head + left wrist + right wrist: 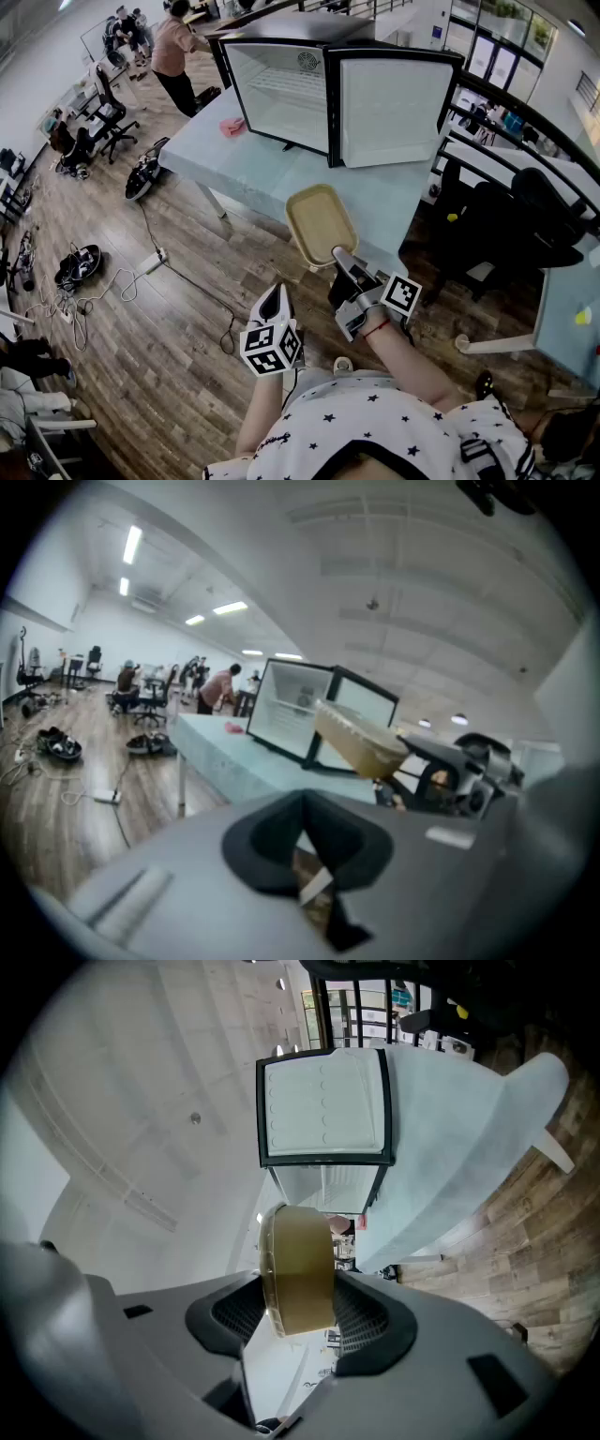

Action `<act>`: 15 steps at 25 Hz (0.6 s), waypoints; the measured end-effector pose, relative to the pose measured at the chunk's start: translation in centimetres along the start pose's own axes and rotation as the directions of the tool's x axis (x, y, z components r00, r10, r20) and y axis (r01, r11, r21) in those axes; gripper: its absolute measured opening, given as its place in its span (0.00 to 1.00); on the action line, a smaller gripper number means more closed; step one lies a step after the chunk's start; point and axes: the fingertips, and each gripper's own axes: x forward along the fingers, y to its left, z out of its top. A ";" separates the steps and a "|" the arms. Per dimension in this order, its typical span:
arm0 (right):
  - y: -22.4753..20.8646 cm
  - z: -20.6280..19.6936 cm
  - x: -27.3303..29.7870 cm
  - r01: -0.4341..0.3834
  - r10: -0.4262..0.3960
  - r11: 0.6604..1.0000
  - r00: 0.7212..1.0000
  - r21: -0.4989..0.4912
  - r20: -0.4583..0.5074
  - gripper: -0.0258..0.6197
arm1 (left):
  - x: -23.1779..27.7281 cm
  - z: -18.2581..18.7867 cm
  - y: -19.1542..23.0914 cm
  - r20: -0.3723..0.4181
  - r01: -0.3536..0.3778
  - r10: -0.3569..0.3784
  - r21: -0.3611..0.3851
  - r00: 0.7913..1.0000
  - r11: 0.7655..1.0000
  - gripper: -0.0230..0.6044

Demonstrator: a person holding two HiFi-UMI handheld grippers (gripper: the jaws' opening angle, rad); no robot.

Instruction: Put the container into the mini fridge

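A large open-plan office: long tables [253, 173] with black swivel chairs [111, 120], people [173, 47] busy at the far end, strip lights [131, 546] overhead, and cables [192, 286] and a power strip [150, 261] trailing across the wood floor [122, 375].

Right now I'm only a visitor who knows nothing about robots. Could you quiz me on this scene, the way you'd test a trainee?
1. Pick one: what is clamped between the jaws of the right gripper?
A) a tan container
B) a coffee mug
C) nothing at all

2. True or false: the door of the mini fridge is closed.

3. Fill in the gap: the gripper with nothing between its jaws is the ___ one.

Key
1. A
2. False: the door stands open and the white inside shows.
3. Left: the left gripper has its jaws together, empty.
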 end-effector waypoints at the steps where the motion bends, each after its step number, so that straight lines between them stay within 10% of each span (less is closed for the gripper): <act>1: 0.1 -0.2 -0.3 -0.001 0.001 1.000 1.000 -0.002 -0.002 0.39 | -0.3 -0.2 -0.1 0.002 0.001 -0.001 0.001 1.000 1.000 0.05; 15: 1.4 -1.6 -3.1 -0.026 0.024 0.998 0.999 -0.052 -0.043 0.39 | -2.5 -1.2 -1.7 0.019 0.012 -0.012 0.003 1.000 1.000 0.05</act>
